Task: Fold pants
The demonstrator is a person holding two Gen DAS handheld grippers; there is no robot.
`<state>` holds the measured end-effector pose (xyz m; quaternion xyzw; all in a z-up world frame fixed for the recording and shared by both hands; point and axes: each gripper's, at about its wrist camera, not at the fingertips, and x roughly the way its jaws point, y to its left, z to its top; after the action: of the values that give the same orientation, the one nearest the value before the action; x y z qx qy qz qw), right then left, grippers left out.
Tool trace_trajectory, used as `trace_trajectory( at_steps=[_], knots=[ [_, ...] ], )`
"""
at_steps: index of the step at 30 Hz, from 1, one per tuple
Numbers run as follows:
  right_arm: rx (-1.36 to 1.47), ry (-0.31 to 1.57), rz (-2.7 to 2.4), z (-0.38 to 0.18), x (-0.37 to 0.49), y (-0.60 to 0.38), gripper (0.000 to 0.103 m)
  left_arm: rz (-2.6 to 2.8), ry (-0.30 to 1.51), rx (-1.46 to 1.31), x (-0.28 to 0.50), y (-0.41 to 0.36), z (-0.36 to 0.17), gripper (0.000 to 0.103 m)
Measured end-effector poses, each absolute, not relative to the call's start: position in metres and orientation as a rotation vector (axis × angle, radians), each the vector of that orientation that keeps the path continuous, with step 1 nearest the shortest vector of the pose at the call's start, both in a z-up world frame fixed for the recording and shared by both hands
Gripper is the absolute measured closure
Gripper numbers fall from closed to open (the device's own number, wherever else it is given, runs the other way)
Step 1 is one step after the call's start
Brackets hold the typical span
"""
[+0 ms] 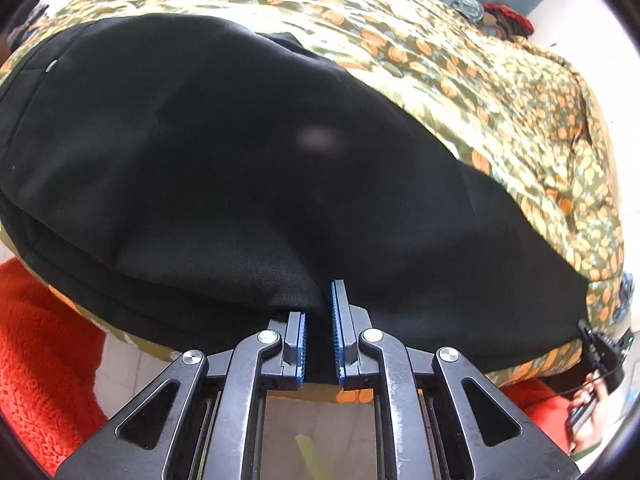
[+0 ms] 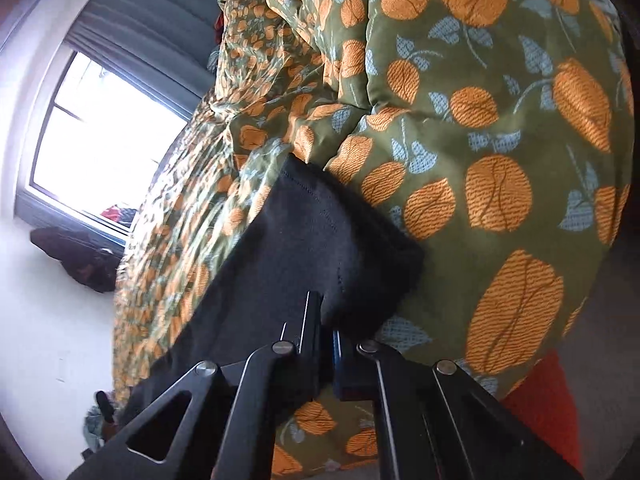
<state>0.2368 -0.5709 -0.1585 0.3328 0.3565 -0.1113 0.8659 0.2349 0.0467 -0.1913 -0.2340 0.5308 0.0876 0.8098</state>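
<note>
Pants: The black pants (image 1: 240, 152) are lying spread out on the bed, filling the middle and left of the left wrist view. The cloth is looking soft, dark and smooth, with a stitched seam along the far left edge.
Pants end: In the right wrist view a squarish end of the pants (image 2: 320, 236) is sitting in the middle of the frame, showing a line of small stitches.
Bedspread: The bedspread (image 1: 500, 92) is looking puffy and shiny, olive green with round orange fruit and blue leaves.
Left gripper: The left gripper (image 1: 319, 332) is reaching in from the bottom middle, its blue ridged pads (image 1: 335, 320) standing a little apart with a fold of black cloth hanging between them.
Right gripper: The right gripper (image 2: 326, 334) is coming in from the bottom middle, tilted, and is pinching the near edge of the pants.
Sweater: A fuzzy orange-red knitted sweater (image 1: 36, 344) is showing at the lower left.
Window: A bright window (image 2: 104, 132) is glowing at the left of the right wrist view.
</note>
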Motion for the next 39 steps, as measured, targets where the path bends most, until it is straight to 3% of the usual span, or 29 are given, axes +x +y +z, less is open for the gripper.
trace_trajectory(
  at_steps=[39],
  knots=[
    [0.59,0.782,-0.304,-0.163,0.245,-0.557,0.099,0.199,1.181,-0.406,0.211,0.035,-0.187,0.097]
  ],
)
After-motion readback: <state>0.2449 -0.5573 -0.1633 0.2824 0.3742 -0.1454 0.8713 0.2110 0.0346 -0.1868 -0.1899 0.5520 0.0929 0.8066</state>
